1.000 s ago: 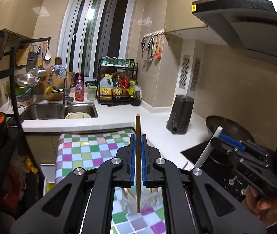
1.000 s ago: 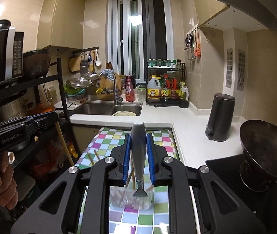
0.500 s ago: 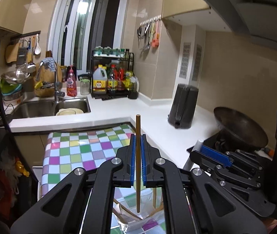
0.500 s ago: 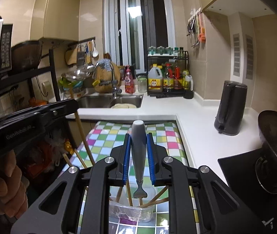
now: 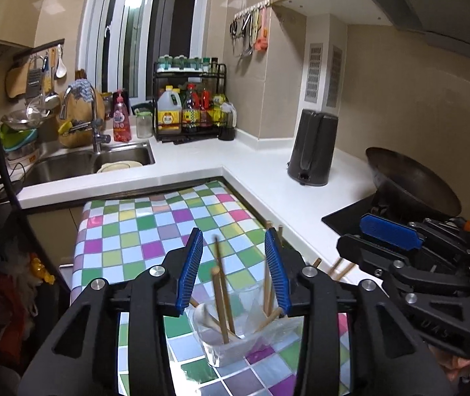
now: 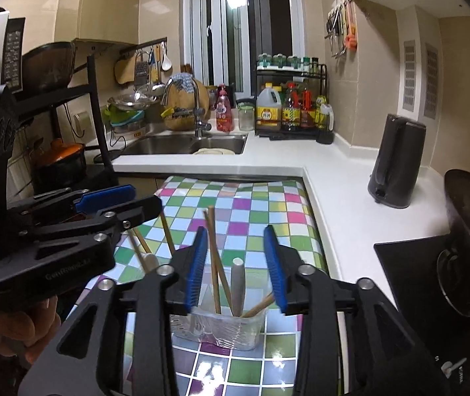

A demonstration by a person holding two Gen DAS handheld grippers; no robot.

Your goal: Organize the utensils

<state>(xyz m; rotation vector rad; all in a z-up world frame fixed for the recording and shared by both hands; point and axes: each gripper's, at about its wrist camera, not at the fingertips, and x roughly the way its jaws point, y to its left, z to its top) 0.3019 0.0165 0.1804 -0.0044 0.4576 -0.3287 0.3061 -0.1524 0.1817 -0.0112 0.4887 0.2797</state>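
My left tool [image 5: 233, 270] and right tool [image 6: 236, 267] both gape wide with nothing in them, poised just above the clear cup [image 6: 225, 328] on the checkered worktop [image 5: 142, 227], where the chopsticks [image 6: 214, 264] and the grey-handled utensil [image 6: 237, 283] lean loosely. I judge the light cup could tip if either tool clips a leaning stick on withdrawal.

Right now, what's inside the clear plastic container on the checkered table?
The container holds several wooden chopsticks and a grey-handled utensil, all leaning upright. A white spoon shows too. Their lower ends blur behind the plastic.
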